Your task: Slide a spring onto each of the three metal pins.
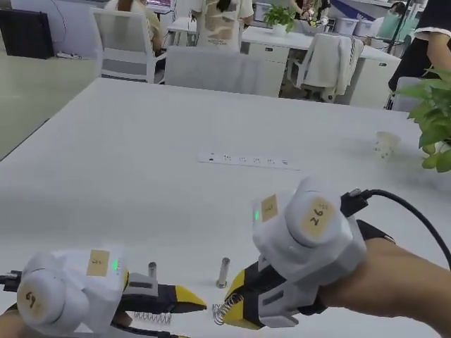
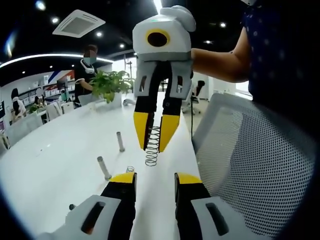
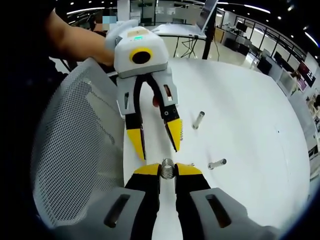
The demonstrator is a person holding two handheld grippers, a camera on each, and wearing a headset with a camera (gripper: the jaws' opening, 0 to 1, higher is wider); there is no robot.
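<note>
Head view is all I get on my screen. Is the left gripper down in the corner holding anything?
Observer: No. In the left gripper view, the left gripper has its jaws apart with nothing between them.
Operator: And that coil in the other one, is it really clamped?
Observer: Yes. In the right gripper view, the right gripper is shut on the spring, whose round open end faces that camera.
Operator: Is there anything close by that I am missing?
Observer: A mesh-backed chair sits just beside the white table, close to both grippers.
</note>
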